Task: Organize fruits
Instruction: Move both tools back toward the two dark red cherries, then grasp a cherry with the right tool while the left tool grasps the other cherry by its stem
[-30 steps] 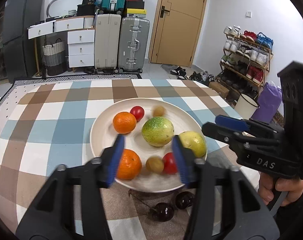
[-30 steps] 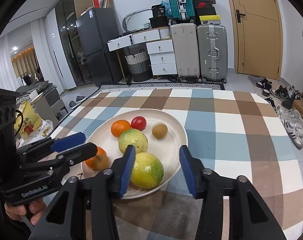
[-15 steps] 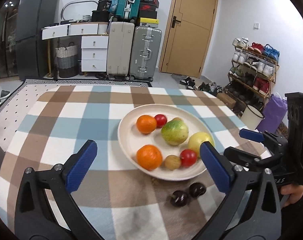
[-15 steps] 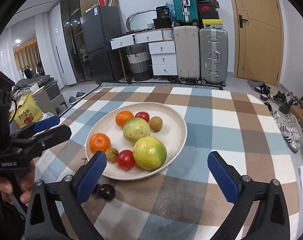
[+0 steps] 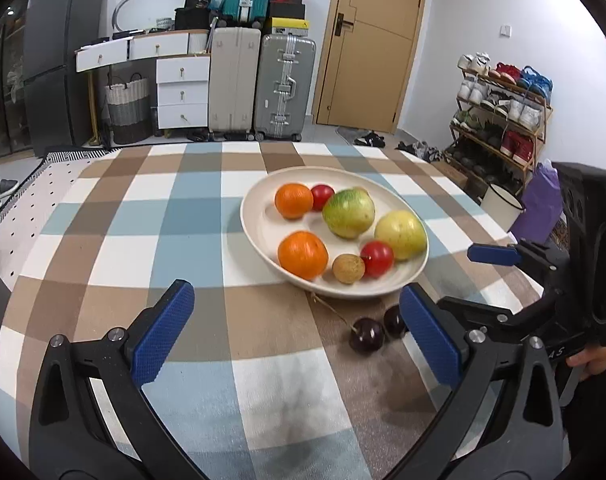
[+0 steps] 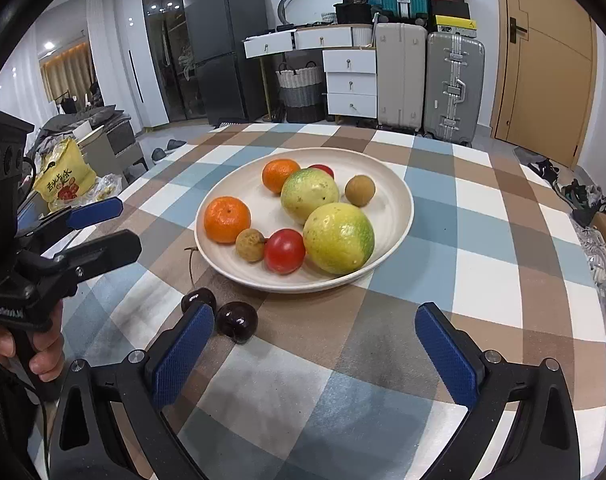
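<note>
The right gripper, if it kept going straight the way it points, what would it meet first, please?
Probably the plate's near rim. The open right gripper has bare tablecloth ahead; the cherries sit left of centre. Depth unclear.

Light: even, bright indoor light over the bench (image 5: 103, 240), with ceiling spots glowing at far left in the right wrist view.
Shadows: soft and short under the plate (image 6: 399, 200) and the cherries (image 6: 237, 322).
Glare: small highlights on the cherries and the red tomato (image 6: 285, 250).
Distortion: strong fisheye bend; door (image 5: 375, 40) and walls curve, black vignette at the corners.
Focus: fruit sharp, edges slightly soft.
</note>
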Tool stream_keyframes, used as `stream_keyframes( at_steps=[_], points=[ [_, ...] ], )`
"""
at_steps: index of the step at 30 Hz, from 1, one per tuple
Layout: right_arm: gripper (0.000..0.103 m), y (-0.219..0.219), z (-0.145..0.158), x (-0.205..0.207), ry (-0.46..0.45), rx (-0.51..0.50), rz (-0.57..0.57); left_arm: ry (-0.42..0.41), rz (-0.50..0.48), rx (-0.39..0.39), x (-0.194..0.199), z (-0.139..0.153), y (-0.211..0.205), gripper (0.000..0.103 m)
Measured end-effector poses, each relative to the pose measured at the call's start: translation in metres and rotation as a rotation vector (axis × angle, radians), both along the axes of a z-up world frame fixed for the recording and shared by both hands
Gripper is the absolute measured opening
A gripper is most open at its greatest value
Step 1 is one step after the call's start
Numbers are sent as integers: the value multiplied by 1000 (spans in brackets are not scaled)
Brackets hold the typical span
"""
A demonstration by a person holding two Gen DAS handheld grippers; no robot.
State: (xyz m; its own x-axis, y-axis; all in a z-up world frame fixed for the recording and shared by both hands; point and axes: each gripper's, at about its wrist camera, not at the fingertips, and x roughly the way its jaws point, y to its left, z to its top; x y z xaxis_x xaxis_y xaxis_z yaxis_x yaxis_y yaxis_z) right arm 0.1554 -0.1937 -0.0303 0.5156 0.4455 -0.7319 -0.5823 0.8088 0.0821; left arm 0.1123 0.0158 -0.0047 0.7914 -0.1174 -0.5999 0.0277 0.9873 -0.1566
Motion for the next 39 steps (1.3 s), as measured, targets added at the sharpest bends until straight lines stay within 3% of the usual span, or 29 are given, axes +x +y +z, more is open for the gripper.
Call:
stream_keyframes(
  at_steps=[6,11,17,29,34,39],
  points=[
    [103,13,-14,-3,45,-58,40,19,-2,23,4,-5,-3,102],
    [102,28,-24,-9,33,-153,64,32,8,-11,7,-9,4,102],
    [99,37,-31,-8,44,-181,75,42,22,-7,10,-13,5,102],
    [74,48,-28,-4,56,-145,98,34,54,-43,13,-13,15,102],
    [51,46,-25,-5,67,-115,116,41,53,-40,13,-14,14,102],
    [36,48,-24,-12,65,-102,156,44,47,-36,13,-16,12,102]
  ],
)
